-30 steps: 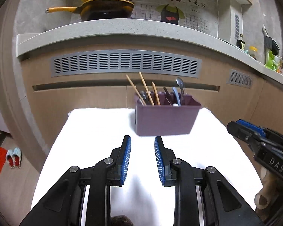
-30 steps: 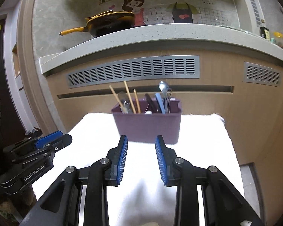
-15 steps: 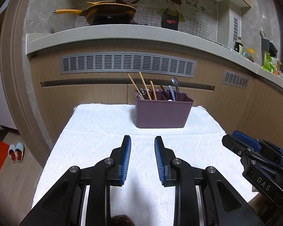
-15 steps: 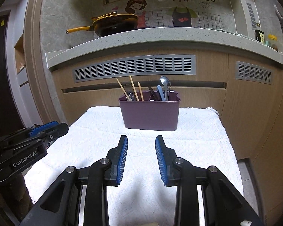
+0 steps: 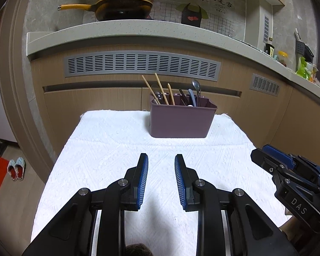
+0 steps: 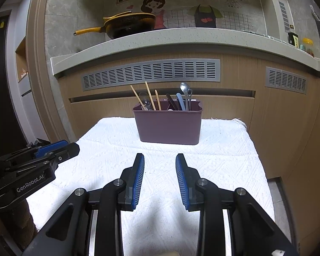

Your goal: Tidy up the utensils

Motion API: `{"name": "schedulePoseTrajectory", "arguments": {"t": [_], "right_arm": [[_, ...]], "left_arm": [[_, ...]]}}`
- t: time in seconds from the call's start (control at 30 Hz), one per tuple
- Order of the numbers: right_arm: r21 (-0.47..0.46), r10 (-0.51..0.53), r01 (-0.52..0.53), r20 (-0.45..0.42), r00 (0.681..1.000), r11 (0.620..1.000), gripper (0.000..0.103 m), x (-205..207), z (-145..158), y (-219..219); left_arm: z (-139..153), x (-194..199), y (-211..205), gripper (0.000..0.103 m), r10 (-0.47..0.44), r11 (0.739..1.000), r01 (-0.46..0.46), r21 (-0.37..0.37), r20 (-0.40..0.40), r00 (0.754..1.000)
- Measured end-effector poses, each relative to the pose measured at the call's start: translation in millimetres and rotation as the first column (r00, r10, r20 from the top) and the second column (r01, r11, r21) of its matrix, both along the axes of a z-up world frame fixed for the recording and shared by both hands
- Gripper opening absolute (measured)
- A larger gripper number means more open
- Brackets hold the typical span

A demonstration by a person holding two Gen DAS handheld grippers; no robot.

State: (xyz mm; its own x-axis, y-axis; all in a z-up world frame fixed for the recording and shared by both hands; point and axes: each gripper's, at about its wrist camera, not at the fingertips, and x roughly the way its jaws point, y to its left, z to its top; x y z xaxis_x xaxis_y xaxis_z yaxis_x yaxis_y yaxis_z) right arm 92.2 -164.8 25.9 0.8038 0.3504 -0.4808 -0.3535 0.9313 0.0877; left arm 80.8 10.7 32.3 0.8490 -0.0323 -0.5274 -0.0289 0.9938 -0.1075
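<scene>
Hovering over the white cloth (image 5: 108,149) with both tools empty: left gripper (image 5: 161,178) showing its blue pads apart with nothing between, right gripper (image 6: 160,178) likewise spread and holding nothing. Sitting at the far end of the cloth, well apart from both: purple caddy (image 6: 168,128) holding chopsticks (image 6: 150,99) on its left side and spoons (image 6: 184,96) on its right, all leaning loosely. Risking, judging from this layout, a tipped caddy if a reach pushes its rim, since nothing is bracing it. Risking also a snagged neighbour when pulling one thin, slanted stick from the crowded bunch.
</scene>
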Motion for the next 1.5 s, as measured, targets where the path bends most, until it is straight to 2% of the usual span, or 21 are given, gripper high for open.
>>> {"name": "schedulePoseTrajectory", "arguments": {"t": [1.5], "right_arm": [[-0.018,-0.015,0.015,0.015,1.000,1.000,0.029,2.7,0.3,-4.4]], "left_arm": [[-5.0,-4.1,-7.1,0.027,-0.015,1.000,0.015,-0.001,-0.027,1.000]]}}
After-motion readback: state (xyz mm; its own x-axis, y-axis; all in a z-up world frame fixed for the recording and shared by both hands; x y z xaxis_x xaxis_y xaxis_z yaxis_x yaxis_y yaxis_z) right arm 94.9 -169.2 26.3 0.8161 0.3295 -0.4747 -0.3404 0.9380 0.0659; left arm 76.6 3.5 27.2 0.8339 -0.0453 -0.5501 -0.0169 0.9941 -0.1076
